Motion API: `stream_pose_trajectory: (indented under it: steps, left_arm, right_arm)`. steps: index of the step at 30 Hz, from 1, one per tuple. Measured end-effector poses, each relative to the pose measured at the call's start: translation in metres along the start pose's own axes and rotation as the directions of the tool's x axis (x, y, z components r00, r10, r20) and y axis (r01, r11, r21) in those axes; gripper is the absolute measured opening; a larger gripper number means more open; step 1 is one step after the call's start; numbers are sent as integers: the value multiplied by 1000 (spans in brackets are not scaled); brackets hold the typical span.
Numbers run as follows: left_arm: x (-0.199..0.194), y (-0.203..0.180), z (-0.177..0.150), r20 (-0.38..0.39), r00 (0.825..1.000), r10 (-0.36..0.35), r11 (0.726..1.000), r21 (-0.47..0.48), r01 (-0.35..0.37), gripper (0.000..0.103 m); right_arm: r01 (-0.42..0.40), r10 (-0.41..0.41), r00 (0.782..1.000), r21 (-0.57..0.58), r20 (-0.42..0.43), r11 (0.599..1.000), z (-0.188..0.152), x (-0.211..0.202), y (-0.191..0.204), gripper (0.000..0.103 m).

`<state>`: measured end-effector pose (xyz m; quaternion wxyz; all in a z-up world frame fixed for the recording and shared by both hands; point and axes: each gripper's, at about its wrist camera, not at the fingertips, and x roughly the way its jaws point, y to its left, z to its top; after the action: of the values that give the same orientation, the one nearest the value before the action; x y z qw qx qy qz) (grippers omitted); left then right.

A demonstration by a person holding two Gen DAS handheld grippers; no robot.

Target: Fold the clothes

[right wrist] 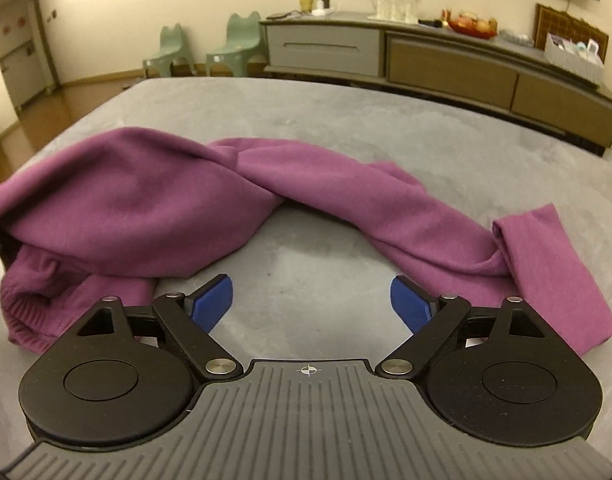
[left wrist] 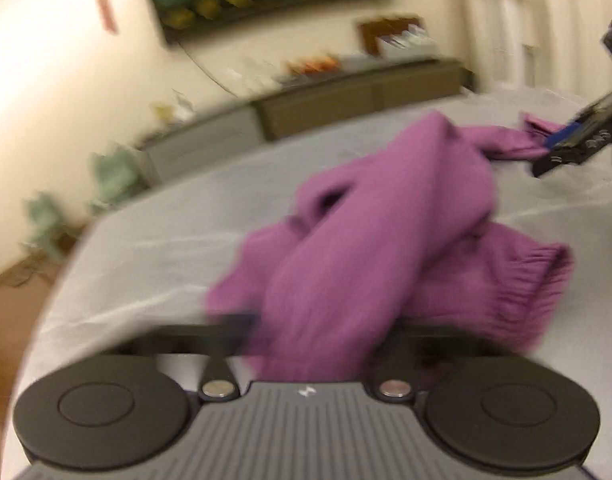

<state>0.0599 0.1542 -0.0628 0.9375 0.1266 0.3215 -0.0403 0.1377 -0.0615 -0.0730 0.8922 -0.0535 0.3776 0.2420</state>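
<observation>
A purple garment (right wrist: 146, 200) lies in a twisted arc on the grey table (right wrist: 306, 120), with a ribbed hem at the near left and a flat end at the right. My right gripper (right wrist: 311, 300) stands open over bare table inside the arc; its blue pads (right wrist: 214, 300) touch no cloth. In the blurred left wrist view the purple garment (left wrist: 365, 220) rises in a bunch from the middle of my left gripper (left wrist: 317, 340), which is shut on it with its fingertips hidden under the cloth. The right gripper (left wrist: 561, 148) shows at the far right beside the garment's end.
A long low sideboard (right wrist: 445, 64) with glassware and small items runs along the back wall past the table's far edge. Two green chairs (right wrist: 234, 44) stand at the back left. Wood floor (right wrist: 86, 88) lies beyond the table's left edge.
</observation>
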Motion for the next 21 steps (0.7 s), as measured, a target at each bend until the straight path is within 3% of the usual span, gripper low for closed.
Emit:
stream_pose_trajectory:
  steps: [2, 4, 8, 10, 13, 15, 17, 19, 21]
  left_arm:
    - [-35, 13, 27, 104, 993, -51, 997, -59, 58, 5]
    - [-93, 28, 55, 228, 969, -99, 993, -42, 112, 5]
    - [-195, 46, 81, 359, 929, -87, 996, 46, 75, 5]
    - [-227, 54, 87, 372, 925, -80, 996, 66, 59, 5]
    - [-244, 58, 93, 347, 936, -66, 997, 63, 46, 5]
    - [-238, 55, 100, 297, 954, -38, 999, 47, 26, 5]
    - [-222, 56, 104, 223, 975, 0, 1000, 1, 0, 5]
    - [-200, 59, 105, 133, 990, 49, 997, -70, -40, 5]
    - [-180, 64, 102, 49, 991, 124, 987, -105, -118, 6]
  right_arm:
    - [-13, 12, 1000, 31, 14, 999, 2, 0, -5, 89]
    - [-9, 9, 999, 7, 41, 1000, 3, -4, -3, 89]
    - [11, -4, 995, -66, 98, 998, 4, -11, 8, 90]
    - [34, -9, 990, -169, 144, 985, 0, -13, 29, 91]
    - [33, 30, 980, -307, 199, 951, -8, -9, 64, 100]
    - [14, 50, 983, -345, 176, 938, -13, 3, 81, 96]
    - [-33, 69, 991, -296, 112, 955, -14, 13, 82, 73]
    - [-70, 85, 995, -242, 53, 968, -15, 19, 80, 60]
    - [-55, 67, 996, -216, 50, 975, -16, 13, 76, 58]
